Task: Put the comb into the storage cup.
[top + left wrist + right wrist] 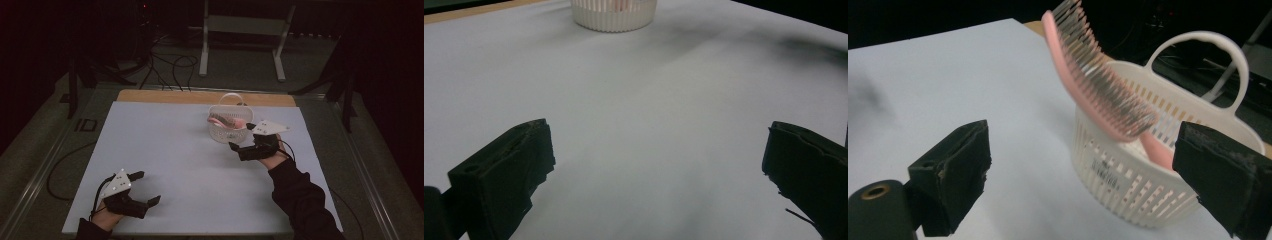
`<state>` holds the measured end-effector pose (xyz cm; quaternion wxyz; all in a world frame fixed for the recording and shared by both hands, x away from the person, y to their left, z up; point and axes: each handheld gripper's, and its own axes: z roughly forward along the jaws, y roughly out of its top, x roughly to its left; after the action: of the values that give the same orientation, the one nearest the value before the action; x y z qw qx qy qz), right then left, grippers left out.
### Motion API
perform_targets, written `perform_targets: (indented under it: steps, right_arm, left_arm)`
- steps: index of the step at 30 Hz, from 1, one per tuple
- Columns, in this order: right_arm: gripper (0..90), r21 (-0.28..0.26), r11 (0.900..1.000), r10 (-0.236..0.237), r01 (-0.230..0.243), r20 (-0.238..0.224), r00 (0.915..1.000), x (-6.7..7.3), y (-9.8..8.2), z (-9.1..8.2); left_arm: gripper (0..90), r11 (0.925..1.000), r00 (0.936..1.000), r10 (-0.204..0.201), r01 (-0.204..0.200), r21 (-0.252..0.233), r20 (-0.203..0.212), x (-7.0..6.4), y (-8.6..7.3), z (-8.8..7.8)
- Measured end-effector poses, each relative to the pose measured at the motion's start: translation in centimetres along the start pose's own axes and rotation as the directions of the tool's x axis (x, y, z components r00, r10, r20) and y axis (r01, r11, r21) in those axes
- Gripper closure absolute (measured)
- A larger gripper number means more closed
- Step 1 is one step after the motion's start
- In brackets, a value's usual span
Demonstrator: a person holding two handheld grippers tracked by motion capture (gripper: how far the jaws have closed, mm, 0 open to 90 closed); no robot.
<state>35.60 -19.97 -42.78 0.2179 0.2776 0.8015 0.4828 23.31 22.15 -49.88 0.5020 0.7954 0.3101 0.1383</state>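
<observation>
The right gripper (242, 136) hangs just beside the near wall of the basket (220, 132), jaws spread wide and holding nothing. The brush (1098, 85) sits in the basket with its handle down inside and its bristled head leaning out over the rim, tilted toward the middle of the table. To my eye the job at this point is either to take that brush or to leave it settled there. If taking it, I'd close on the pink spine of the head, across its narrow sides, not on the bristles, and lift up along the handle's line so it does not drag the light basket over. The arched handle (1215, 47) on the far side is something to keep the jaws away from. The left gripper (148, 188) rests low at the near left corner of the mat (165, 150), also wide open and empty, well apart from the basket. There is plenty of bare mat between the two grippers and to the left of the basket; the basket itself stands near the far edge, and the right gripper is not far from the mat's right edge.
</observation>
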Motion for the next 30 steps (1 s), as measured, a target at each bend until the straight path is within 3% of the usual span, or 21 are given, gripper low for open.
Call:
perform_targets:
  steps: [16,30]
  right_arm:
    - [8.6,0.018,0.999,0.052,-0.051,-0.017,0.9985,0.9,-3.6,-0.7]
    - [8.6,0.055,0.996,0.075,-0.070,-0.076,0.9944,1.7,-7.4,-1.9]
  left_arm:
    - [0.1,1.0000,1.0000,0.006,-0.006,0.002,0.000,-0.1,0.0,0.0]
    - [0.1,0.9999,0.9999,0.011,-0.011,0.001,-0.002,-0.1,0.1,0.0]
